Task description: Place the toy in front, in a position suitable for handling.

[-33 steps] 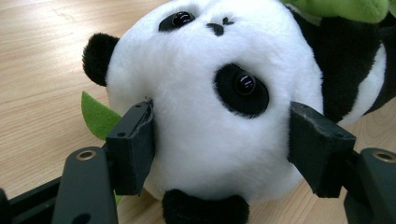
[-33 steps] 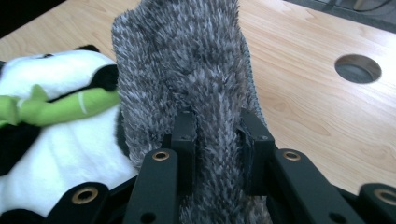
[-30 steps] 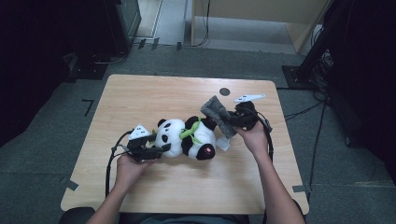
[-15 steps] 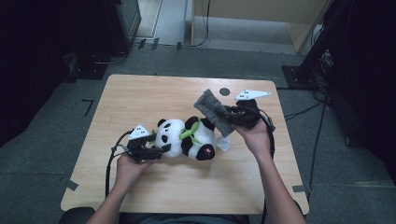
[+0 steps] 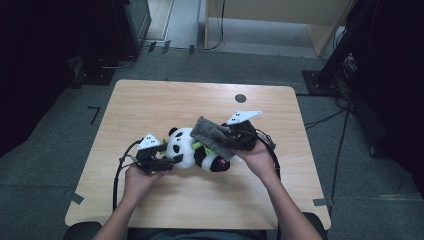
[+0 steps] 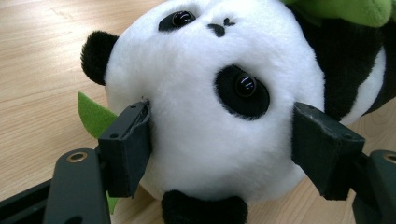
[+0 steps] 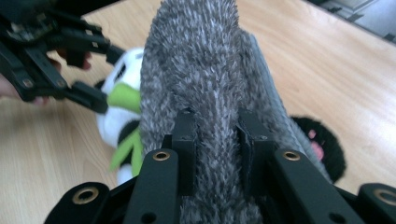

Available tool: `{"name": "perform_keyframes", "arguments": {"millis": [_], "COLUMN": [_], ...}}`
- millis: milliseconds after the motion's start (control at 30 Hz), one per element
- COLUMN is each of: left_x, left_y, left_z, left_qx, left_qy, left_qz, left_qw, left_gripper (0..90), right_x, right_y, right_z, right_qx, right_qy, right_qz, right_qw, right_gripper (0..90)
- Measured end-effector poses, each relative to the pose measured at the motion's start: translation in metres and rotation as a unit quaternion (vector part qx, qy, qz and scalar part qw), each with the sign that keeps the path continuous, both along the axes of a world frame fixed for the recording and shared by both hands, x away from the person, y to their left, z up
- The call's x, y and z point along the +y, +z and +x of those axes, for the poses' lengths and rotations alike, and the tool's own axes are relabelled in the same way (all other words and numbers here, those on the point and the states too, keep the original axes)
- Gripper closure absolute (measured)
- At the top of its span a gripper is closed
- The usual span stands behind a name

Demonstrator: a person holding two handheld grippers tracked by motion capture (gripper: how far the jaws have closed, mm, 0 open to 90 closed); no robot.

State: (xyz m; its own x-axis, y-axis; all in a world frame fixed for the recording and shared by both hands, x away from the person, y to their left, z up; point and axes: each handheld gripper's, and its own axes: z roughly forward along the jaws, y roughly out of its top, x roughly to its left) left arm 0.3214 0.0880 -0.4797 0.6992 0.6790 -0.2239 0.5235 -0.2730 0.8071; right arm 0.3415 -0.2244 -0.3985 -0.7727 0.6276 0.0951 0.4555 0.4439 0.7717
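Observation:
A black-and-white panda plush [image 5: 197,152] with green leaf trim lies on its side on the wooden table [image 5: 150,100]. My left gripper [image 5: 169,161] is at its head. In the left gripper view both jaws press into the white head [image 6: 210,93], one on each side. My right gripper [image 5: 231,139] is shut on a grey fuzzy cloth [image 5: 212,134], which hangs over the panda's body. In the right gripper view the cloth [image 7: 201,60] rises between the jaws and hides most of the panda [image 7: 119,100].
A small dark round mark [image 5: 240,98] sits near the table's far edge. Cables trail from both grippers toward the person. Dark stands and cabling surround the table on the grey floor. Bare wood lies to the left, at the far side and along the front.
My right gripper has carried the grey cloth left and toward the person, so it now lies over the panda's body. The left gripper has stayed at the head.

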Motion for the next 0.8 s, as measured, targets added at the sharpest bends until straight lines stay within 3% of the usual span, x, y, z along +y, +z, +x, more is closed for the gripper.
{"name": "perform_keyframes", "arguments": {"millis": [167,600,800], "left_x": [0.000,0.001,0.001], "left_y": [0.000,0.000,0.000], "left_z": [0.000,0.001,0.002], "left_qx": [0.001,0.005,0.006], "left_qy": [0.000,-0.001,-0.001], "left_qz": [0.001,-0.003,-0.007], "left_qw": [1.0000,1.0000,1.0000], "left_gripper": [25.8,25.7,25.7], "right_x": [-0.009,-0.036,-0.043], "right_y": [-0.012,-0.027,-0.031], "right_z": [-0.001,-0.008,-0.008], "right_qx": [0.017,0.035,0.042], "right_qy": [-0.002,-0.014,-0.022], "right_qz": [0.001,0.015,0.008], "right_qw": [0.9998,0.9992,0.9988], "right_gripper": [72.3,72.5,73.7]}}
